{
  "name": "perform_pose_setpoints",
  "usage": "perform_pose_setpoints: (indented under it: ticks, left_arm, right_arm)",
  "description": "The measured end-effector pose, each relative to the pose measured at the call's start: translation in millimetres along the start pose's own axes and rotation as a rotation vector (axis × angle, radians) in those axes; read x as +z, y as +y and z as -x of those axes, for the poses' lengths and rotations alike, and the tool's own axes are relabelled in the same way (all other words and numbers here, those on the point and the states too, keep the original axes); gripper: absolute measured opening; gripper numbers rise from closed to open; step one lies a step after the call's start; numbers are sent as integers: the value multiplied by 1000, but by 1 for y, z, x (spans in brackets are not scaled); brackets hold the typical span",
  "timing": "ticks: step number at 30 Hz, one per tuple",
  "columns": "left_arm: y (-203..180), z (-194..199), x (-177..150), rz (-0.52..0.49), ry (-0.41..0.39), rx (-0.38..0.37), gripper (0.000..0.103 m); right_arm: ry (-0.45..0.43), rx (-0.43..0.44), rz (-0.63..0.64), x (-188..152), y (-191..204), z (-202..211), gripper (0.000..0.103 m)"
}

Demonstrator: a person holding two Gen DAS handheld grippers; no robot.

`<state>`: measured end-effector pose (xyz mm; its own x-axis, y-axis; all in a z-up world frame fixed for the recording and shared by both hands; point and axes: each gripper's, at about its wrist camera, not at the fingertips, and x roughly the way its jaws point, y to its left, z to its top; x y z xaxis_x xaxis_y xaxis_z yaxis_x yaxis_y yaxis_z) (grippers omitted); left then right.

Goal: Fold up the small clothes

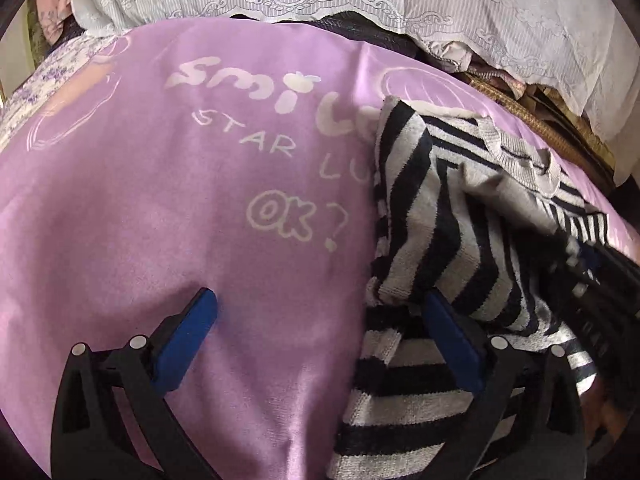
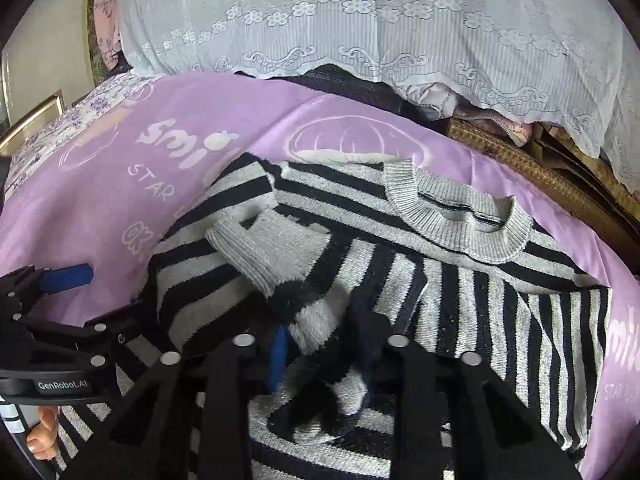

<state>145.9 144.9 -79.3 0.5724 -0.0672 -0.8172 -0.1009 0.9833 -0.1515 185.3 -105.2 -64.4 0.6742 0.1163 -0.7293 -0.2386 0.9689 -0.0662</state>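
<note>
A small black-and-grey striped sweater point(image 2: 440, 280) lies on a purple printed sheet point(image 2: 100, 216), its grey ribbed collar point(image 2: 460, 216) at the back. It also shows in the left wrist view point(image 1: 448, 208). My left gripper point(image 1: 320, 308) is open and empty, its right blue finger point(image 1: 452, 340) resting on the sweater's left edge, its left finger point(image 1: 188, 332) over the bare sheet point(image 1: 160, 200). The left gripper shows at the left of the right wrist view point(image 2: 68, 278). My right gripper point(image 2: 324, 344) is shut on a bunched fold of the sweater, seemingly a sleeve.
A white lace cover point(image 2: 360, 32) hangs over stacked things at the back. A woven mat point(image 2: 540, 168) lies at the back right. A floral cloth point(image 2: 48, 136) shows at the far left. The purple sheet stretches left of the sweater.
</note>
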Motion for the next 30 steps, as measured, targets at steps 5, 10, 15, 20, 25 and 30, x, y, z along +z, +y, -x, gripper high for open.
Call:
perform_pose_setpoints:
  ticks: [5,10,15,20,25,30]
  left_arm:
    - [-8,-3,-2,-39,12,31,99]
    - [-22,-3,-5,-108,1,96,99]
    - [-19,2,-5,-95,5,67,98]
    - [-29,4,-8,-136,-8,76,98]
    - [-33,-2,-10,-159,12,99,99]
    - [-33,14,-3,-143,-21,87,98]
  right_arm:
    - [-69,50,-390,-24,-93,22,17]
    - [11,252,-674,-70,-144,2,24]
    - [-103,317,-745,-71,-151,17,10]
    - [-263,147,-562,-49,-146,51,10]
    - [-36,203,-717,-79,-178,-4,13]
    - [-147,37,-741,-82,-187,40,28]
